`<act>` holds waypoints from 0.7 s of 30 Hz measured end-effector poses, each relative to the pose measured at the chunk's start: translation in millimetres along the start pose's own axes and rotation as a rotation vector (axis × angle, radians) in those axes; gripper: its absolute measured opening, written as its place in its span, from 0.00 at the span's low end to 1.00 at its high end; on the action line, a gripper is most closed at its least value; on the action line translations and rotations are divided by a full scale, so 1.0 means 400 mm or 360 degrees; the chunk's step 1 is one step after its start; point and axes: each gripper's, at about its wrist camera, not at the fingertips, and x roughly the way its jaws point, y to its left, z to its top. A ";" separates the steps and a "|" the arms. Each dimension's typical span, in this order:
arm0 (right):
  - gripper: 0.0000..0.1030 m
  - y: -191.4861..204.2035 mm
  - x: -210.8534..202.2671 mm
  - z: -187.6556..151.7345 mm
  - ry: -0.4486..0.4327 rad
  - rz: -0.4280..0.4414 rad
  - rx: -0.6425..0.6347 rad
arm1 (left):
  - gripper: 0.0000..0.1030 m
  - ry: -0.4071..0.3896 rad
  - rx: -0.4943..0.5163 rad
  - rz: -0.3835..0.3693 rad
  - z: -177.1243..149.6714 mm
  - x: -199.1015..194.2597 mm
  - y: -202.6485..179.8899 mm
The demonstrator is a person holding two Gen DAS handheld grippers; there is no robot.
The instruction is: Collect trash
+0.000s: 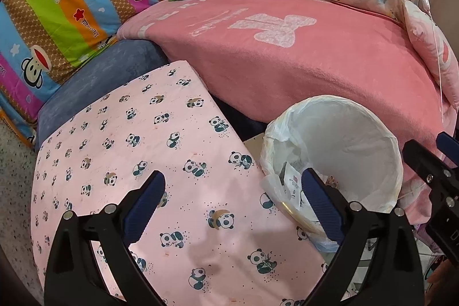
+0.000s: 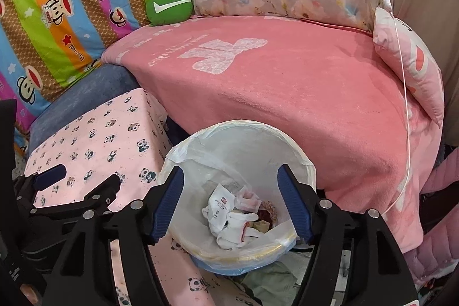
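A round bin (image 2: 289,148) lined with a white plastic bag stands between the panda-print cushion and the pink blanket. Crumpled white wrappers and tissues (image 2: 229,217) lie at its bottom. My right gripper (image 2: 232,202) is open and empty, directly above the bin's mouth. My left gripper (image 1: 232,205) is open and empty over the panda-print cushion (image 1: 143,151), its right finger over the bin's near rim (image 1: 338,134). The left gripper also shows at the left in the right wrist view (image 2: 83,177). The right gripper shows at the right edge of the left wrist view (image 1: 430,159).
A pink blanket (image 2: 287,93) covers the sofa seat behind the bin. A green round cushion (image 2: 169,7) and a striped cartoon quilt (image 2: 63,7) are at the back left. A pink pillow (image 2: 410,59) and a thin white cable (image 2: 404,82) hang at the right.
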 end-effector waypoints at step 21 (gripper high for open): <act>0.96 -0.013 -0.018 -0.058 -0.0028 -0.0135 -0.0046 | 0.89 0.0028 -0.0011 0.0010 -0.047 -0.012 -0.003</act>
